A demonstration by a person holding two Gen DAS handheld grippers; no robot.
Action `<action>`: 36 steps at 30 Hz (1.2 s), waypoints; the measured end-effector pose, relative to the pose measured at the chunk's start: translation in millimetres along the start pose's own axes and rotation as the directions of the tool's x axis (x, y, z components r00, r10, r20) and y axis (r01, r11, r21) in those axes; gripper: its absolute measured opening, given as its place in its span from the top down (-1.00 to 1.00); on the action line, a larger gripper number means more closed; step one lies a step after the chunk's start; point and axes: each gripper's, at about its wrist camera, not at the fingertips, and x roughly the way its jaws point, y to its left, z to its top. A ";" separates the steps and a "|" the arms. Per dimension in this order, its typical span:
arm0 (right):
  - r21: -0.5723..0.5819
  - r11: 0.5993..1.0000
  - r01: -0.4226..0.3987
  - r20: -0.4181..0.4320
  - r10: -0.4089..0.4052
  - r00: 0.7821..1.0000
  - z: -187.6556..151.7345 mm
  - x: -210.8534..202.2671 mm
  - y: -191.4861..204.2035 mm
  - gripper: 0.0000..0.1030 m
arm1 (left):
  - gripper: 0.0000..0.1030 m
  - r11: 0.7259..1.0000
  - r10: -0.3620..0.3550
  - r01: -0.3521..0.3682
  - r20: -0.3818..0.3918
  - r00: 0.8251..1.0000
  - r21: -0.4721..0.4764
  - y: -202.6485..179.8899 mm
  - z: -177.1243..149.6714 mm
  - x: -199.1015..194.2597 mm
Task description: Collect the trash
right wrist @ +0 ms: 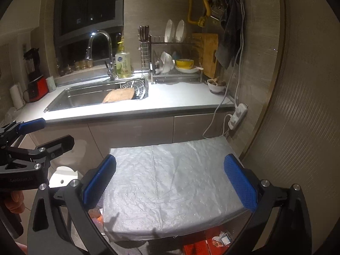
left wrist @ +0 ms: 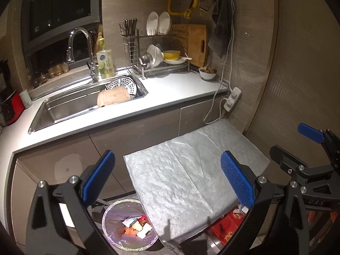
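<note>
While the lined trash bin (left wrist: pixel 130 225) at lower left already holds wrappers and scraps, we judge collecting nearly done: the covered table (left wrist: pixel 191 170) shows bare. Our left gripper (left wrist: pixel 167 178) and right gripper (right wrist: pixel 170 180) hover above it, jaws wide, empty, with free room. Red boxes (left wrist: pixel 227 225) sit under its near edge.

Dimpled, crinkled silvery sheet (right wrist: pixel 170 182); glossy stainless-steel sink (left wrist: pixel 70 108); smooth white bench (left wrist: pixel 170 91); wooden cutting board (left wrist: pixel 195 42).
</note>
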 end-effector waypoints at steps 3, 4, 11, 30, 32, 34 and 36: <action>-0.017 1.000 -0.016 0.059 0.017 0.998 -1.3 -29.6 -1.6 -0.95 | -0.85 0.998 0.025 -0.024 0.017 1.000 -0.053 -4.8 -2.9 -26.2; -0.023 0.999 -0.023 0.074 0.024 0.997 -3.4 -40.2 -3.6 -0.96 | -0.85 0.997 0.029 -0.028 0.021 0.999 -0.073 -7.4 -5.2 -34.9; -0.032 0.998 -0.055 0.123 0.059 0.991 -30.3 -117.6 -30.7 -0.96 | -0.85 0.970 0.096 -0.087 0.029 0.995 -0.229 -42.3 -41.7 -102.0; 0.018 0.993 -0.116 0.243 0.109 0.964 -78.6 -245.3 -75.1 -0.96 | -0.85 0.978 0.177 -0.161 0.111 0.978 -0.134 -149.2 -95.4 -227.3; 0.018 0.993 -0.119 0.254 0.110 0.961 -80.6 -251.2 -76.6 -0.96 | -0.85 0.979 0.177 -0.162 0.118 0.977 -0.126 -153.5 -96.9 -234.0; 0.020 0.992 -0.123 0.256 0.113 0.960 -82.1 -255.3 -77.3 -0.96 | -0.85 0.979 0.178 -0.163 0.122 0.976 -0.123 -157.7 -99.0 -239.9; 0.021 0.992 -0.124 0.257 0.115 0.959 -83.4 -257.5 -79.5 -0.96 | -0.85 0.979 0.176 -0.160 0.128 0.976 -0.123 -160.0 -100.5 -243.6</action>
